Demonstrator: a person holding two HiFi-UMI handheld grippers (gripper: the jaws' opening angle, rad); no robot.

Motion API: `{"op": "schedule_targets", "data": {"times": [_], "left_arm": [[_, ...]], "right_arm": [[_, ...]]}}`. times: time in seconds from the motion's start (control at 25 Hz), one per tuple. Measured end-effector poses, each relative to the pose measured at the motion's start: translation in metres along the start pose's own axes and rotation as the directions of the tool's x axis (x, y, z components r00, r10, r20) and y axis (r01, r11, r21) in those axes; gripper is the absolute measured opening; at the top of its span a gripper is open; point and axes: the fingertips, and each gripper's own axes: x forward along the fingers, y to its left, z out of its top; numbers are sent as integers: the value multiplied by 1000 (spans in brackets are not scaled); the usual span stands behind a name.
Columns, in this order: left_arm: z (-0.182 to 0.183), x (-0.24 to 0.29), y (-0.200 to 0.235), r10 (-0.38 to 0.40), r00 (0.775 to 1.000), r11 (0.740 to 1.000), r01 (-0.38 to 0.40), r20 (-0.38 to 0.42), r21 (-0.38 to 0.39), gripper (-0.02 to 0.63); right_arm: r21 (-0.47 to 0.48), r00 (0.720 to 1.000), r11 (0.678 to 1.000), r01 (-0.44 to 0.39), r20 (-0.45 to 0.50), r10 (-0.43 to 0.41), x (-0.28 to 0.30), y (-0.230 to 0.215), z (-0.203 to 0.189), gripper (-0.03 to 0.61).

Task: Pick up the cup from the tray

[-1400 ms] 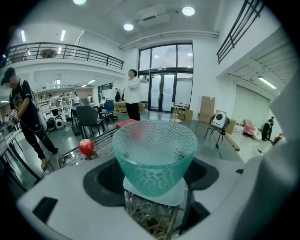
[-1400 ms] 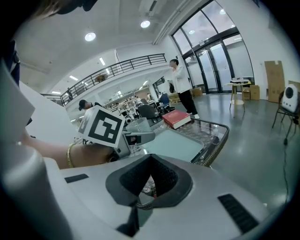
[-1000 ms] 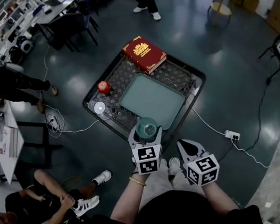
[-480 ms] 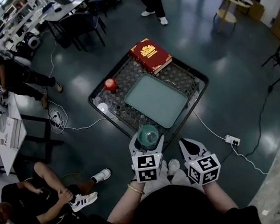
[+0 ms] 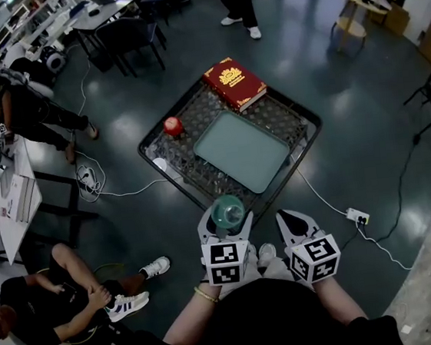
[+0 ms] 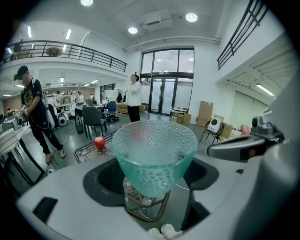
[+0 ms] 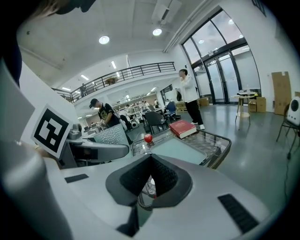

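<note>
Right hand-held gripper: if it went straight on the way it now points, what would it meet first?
Probably the near rim of the wire table, which shows just past the shut tips of the right hand-held gripper. The green tray lies beyond it. Depth is unclear.

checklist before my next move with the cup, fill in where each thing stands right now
1. Cup sits between the left gripper jaws: ok.
2. Cup upright, mouth up: ok.
3. Cup off the tray: ok, it is held on the near side of it.
4. Right gripper free, jaws together on nothing: ok.
5. Red ball and book away from the cup, on the far side: ok.
6. Grip firm enough not to slip: cannot tell.
</note>
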Motion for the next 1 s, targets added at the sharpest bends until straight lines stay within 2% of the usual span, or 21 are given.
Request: {"op": "schedule_targets", "data": {"times": [0.28,1.0], "left_arm": [[0,-5,1,12,1000,1000,-12,9,-4,370],[2,-10,-3,21,1000,1000,-21,21,-2,370]], "right_arm": [[-38,1000,999,-7,4,7,-2,5,1,2],[-44,1000,999,-3,7,3,-10,5,0,2]]}}
